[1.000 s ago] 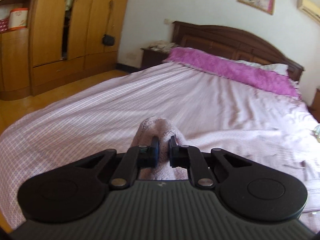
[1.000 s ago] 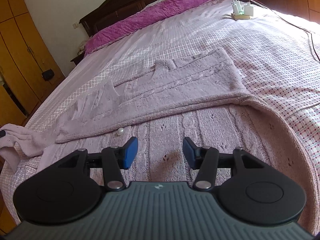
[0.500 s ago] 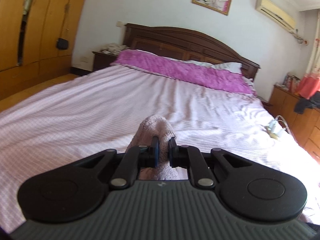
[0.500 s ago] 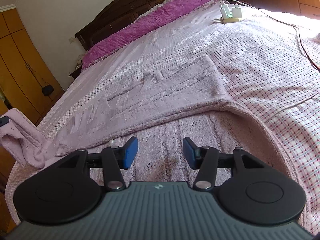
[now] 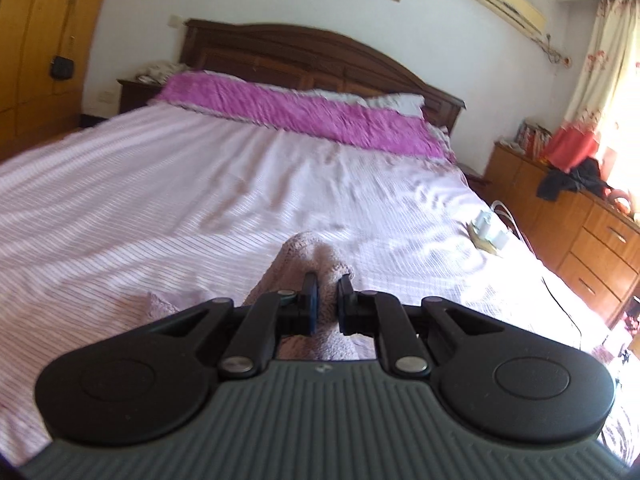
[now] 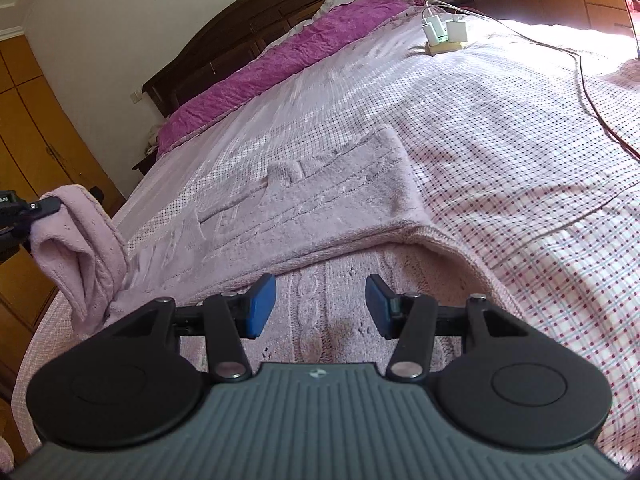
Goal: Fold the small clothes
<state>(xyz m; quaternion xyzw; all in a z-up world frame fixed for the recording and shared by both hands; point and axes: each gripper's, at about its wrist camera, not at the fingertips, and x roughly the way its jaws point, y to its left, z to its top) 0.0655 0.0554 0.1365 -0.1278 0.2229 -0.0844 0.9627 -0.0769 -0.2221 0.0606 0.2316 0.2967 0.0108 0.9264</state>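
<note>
Sweater (image 6: pixel 320 216) lies spread across the bed (image 6: pixel 520 160), pale pink knit on a checked sheet, its upper part folded over the cable-knit body. One sleeve (image 6: pixel 84 240) is lifted off the bed at the left edge, hanging in a bunched fold from the left claw (image 5: pixel 325 304). In the left wrist view that claw's fingers are pinched nearly together on the sleeve (image 5: pixel 308 256), with knit pushing up between and beyond the pads (image 5: pixel 310 300). The right claw (image 6: pixel 321 306) hovers over the sweater's near, cable-knit part, its blue pads (image 6: pixel 260 304) set wide apart and gripping nothing.

A purple pillow (image 6: pixel 280 68) runs along the dark wooden headboard (image 5: pixel 320 60). A power strip (image 6: pixel 442 36) with white chargers sits on the sheet on the far right side, a cable (image 6: pixel 588 92) trailing from it across the bed. A wooden dresser (image 5: pixel 580 216) stands beyond the bed in the left wrist view, and a wardrobe (image 6: pixel 36 140) shows at the left in the right wrist view.
</note>
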